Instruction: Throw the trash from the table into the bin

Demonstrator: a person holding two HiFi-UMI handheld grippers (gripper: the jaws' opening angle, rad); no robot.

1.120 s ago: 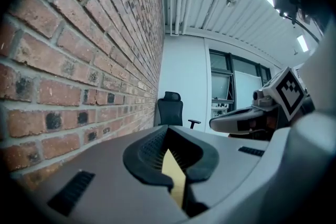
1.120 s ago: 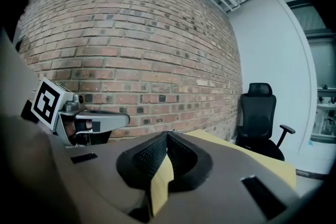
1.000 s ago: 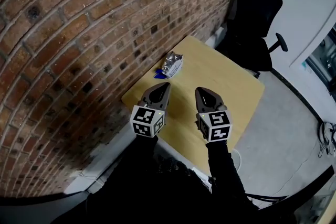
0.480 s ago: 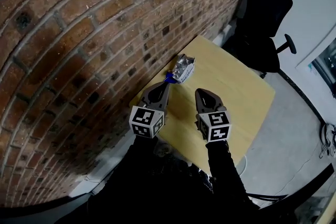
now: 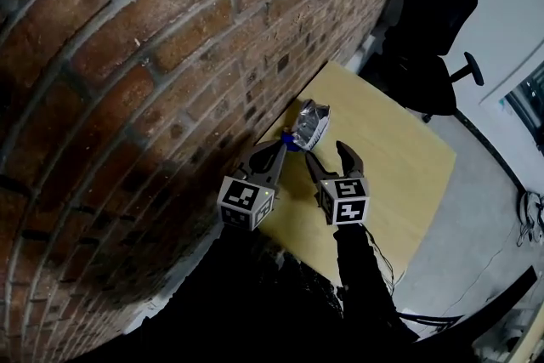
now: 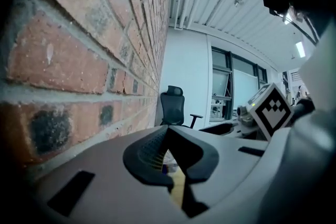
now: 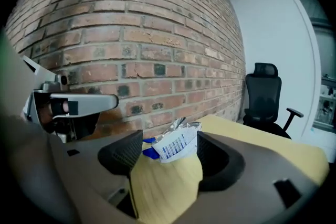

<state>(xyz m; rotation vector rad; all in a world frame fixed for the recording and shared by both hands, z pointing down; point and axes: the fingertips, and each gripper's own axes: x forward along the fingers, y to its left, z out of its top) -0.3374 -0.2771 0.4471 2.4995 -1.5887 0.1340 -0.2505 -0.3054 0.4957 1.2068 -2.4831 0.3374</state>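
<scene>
Not binned yet: crumpled wrapper (image 5: 311, 123) on the table's (image 5: 399, 183) wall-side edge. Right gripper (image 5: 325, 154) just sprung open, framing it, untouched; left gripper (image 5: 276, 150) clamped shut, empty. Grabbing, binning still ahead.

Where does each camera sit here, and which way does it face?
Head view: on the person's head, steeply down at the table by the brick wall; left gripper, right gripper, sleeve show.
Left gripper view: rides that gripper, looking along its closed jaws toward the chair.
Right gripper view: rides that gripper; nothing between its just-opened jaws, wrapper ahead.
Shared: both gripper views show brick wall and chair.
</scene>
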